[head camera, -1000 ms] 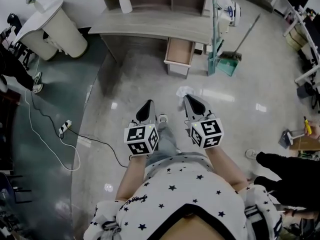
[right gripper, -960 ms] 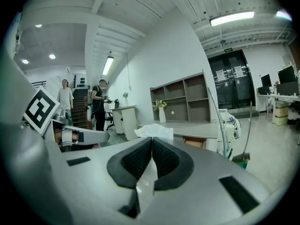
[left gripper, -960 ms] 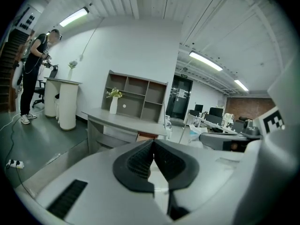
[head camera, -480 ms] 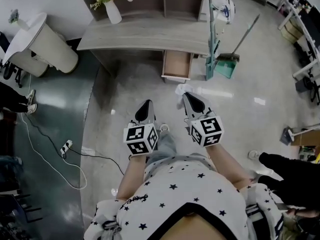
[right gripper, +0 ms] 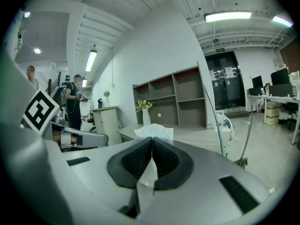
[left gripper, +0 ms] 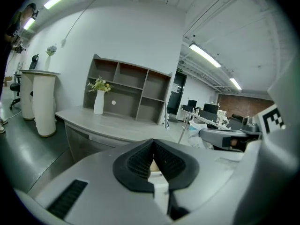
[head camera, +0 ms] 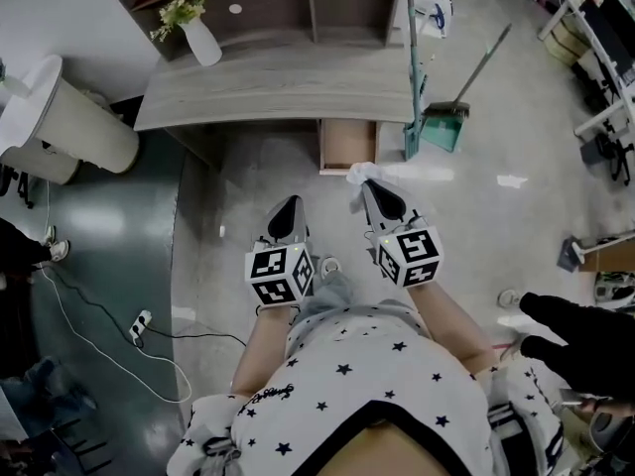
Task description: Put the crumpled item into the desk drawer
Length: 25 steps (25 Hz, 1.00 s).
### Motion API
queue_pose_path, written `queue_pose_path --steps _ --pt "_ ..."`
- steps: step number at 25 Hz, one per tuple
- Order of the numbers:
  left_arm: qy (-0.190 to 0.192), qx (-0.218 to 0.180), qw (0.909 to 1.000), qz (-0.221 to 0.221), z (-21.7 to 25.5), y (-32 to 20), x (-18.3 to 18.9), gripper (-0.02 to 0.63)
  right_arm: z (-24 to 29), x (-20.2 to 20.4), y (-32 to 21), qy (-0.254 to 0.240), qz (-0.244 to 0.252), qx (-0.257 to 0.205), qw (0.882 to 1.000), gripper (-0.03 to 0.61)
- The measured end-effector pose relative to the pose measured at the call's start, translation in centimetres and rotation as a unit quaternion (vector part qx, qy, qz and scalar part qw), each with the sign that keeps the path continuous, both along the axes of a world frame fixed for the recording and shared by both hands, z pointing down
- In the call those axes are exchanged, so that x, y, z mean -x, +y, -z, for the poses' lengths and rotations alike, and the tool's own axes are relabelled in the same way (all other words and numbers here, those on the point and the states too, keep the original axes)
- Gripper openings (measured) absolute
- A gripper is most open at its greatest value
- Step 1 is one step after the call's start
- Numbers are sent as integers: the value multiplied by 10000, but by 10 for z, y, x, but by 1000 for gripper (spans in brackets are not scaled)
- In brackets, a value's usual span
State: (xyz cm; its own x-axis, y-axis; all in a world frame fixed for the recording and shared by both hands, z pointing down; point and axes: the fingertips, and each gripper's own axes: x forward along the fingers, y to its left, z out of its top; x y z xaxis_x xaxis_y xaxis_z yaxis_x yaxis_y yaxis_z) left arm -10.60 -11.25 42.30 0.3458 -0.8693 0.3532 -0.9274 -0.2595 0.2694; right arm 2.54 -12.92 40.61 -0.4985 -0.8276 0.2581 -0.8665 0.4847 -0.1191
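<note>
My right gripper (head camera: 363, 188) is shut on a crumpled white tissue (head camera: 359, 174), which sticks out past its tips; the same tissue (right gripper: 153, 131) shows above the closed jaws of that gripper (right gripper: 152, 144) in the right gripper view. My left gripper (head camera: 288, 211) hangs beside it with its jaws together and nothing held; in the left gripper view (left gripper: 153, 146) only the jaw pads meet. The desk drawer (head camera: 347, 146) stands pulled out under the grey desk (head camera: 278, 92), just ahead of the tissue.
A white vase with flowers (head camera: 199, 38) stands on the desk's left end. A broom and green dustpan (head camera: 444, 122) lean right of the drawer. A white round bin (head camera: 60, 127) sits at the left. Cables and a power strip (head camera: 142, 324) lie on the floor.
The desk and drawer have drawn nearer to both grippers as the person walks forward. The tissue stays held in the right gripper.
</note>
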Motion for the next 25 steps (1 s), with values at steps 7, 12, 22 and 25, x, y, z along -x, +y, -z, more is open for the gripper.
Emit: queue_pose_path --steps 7,12,22,25 --pt "58 48 9997 -234 -11 -47 8 12 -16 4 -43 61 -297 81 9995 -3" --pt "74 186 9992 -347 -23 -70 12 11 -31 3 -67 166 -451 208 9986 -3" --pt "60 456 9983 -353 -53 -101 13 11 -85 -2 -111 284 -571 600 9962 -3" --pt "56 522 9981 -314 -62 -111 12 11 -106 -4 -126 345 -549 737 9952 -3"
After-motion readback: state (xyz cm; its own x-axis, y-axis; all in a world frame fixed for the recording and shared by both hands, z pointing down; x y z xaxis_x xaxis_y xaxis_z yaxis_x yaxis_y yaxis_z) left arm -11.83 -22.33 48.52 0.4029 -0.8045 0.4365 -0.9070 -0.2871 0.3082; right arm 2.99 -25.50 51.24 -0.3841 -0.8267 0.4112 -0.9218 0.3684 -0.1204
